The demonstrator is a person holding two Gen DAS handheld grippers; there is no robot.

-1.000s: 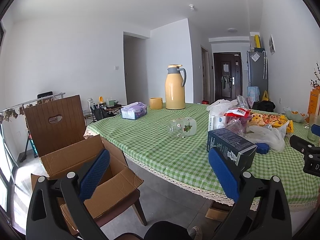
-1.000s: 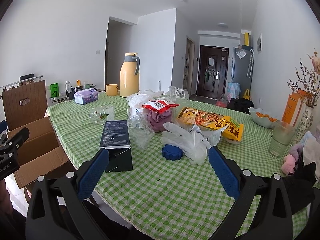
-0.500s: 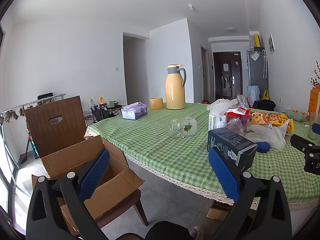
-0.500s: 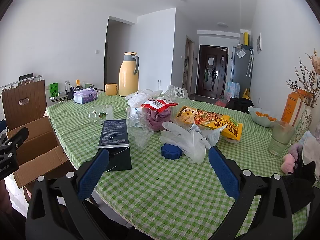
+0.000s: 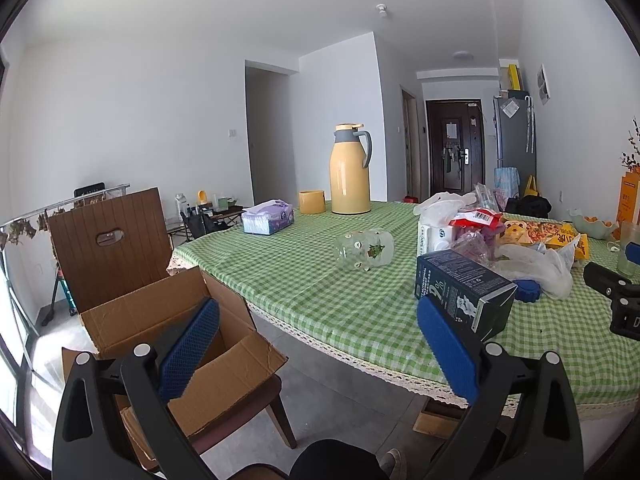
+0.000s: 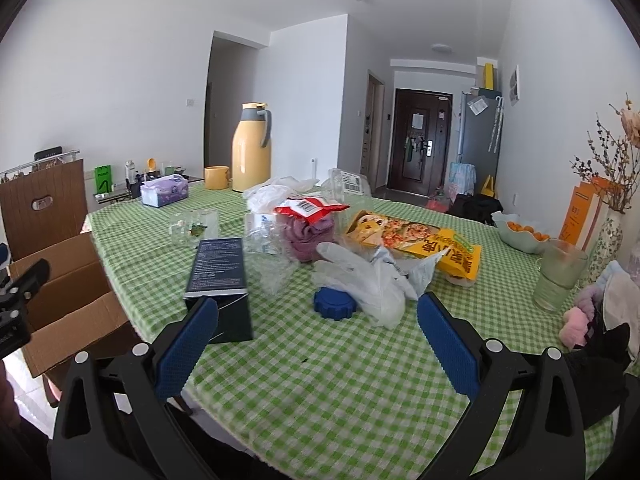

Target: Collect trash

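Trash lay heaped near the middle of the green-checked table [image 6: 360, 392]: a dark carton [image 6: 219, 276] on its side nearest the edge, a blue lid [image 6: 334, 304] just beside crumpled clear plastic bags [image 6: 368, 280], and behind them a red-topped packet [image 6: 310, 208] and a yellow snack bag [image 6: 424, 244]. An open cardboard box [image 5: 176, 332] sat on a chair [image 5: 256, 400] pulled up to the table's edge, likely placed there so that rubbish could be dropped straight in. Both the left gripper [image 5: 318, 344] and the right gripper [image 6: 318, 344] hovered with tongs spread wide and pinching nothing, the right one facing the pile as if ready for a first pick.
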